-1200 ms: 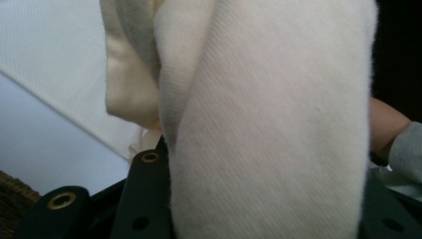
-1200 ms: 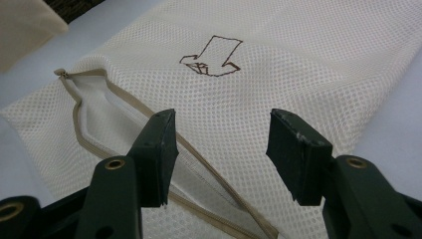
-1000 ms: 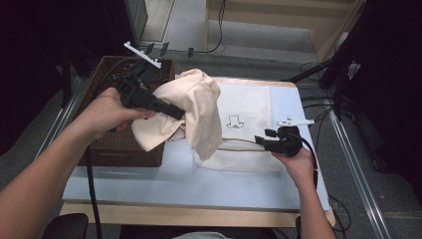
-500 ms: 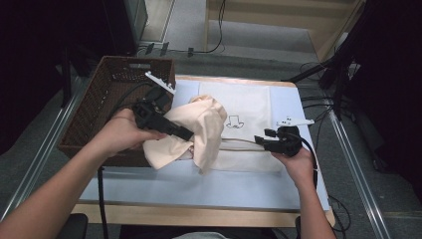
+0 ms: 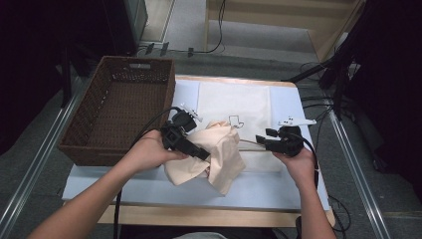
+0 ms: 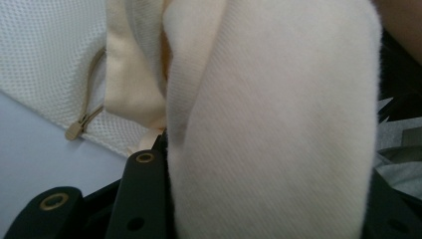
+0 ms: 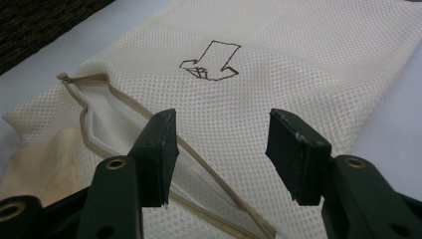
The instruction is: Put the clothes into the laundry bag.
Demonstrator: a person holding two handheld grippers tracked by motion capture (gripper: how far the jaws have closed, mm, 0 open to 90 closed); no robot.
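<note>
High view: cloth held at the mesh bag

A cream cloth (image 5: 219, 154) is gripped by the left gripper (image 5: 201, 153) beside the mesh bag (image 5: 239, 104) on the table (image 5: 124, 186). The right gripper (image 5: 260, 140) is seen unclenched over the bag's zipper opening (image 7: 149, 129), grasping nothing.

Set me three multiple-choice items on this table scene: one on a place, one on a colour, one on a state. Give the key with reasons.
1. Where does the wicker basket stand?
A. at the table's left end
B. on the mesh bag
C. in front of the right hand

2. What colour is the garment in the left tool?
A. navy
B. cream
C. red

3. How does the mesh bag lie at its zipper?
A. zipped shut
B. rolled up
C. open, flat on the table

Key: 1 A, the high view shows it left of the bag. 2 B, the cloth between the left tool's jaws is cream. 3 C, the right tool view shows the zipper edges parted.
</note>
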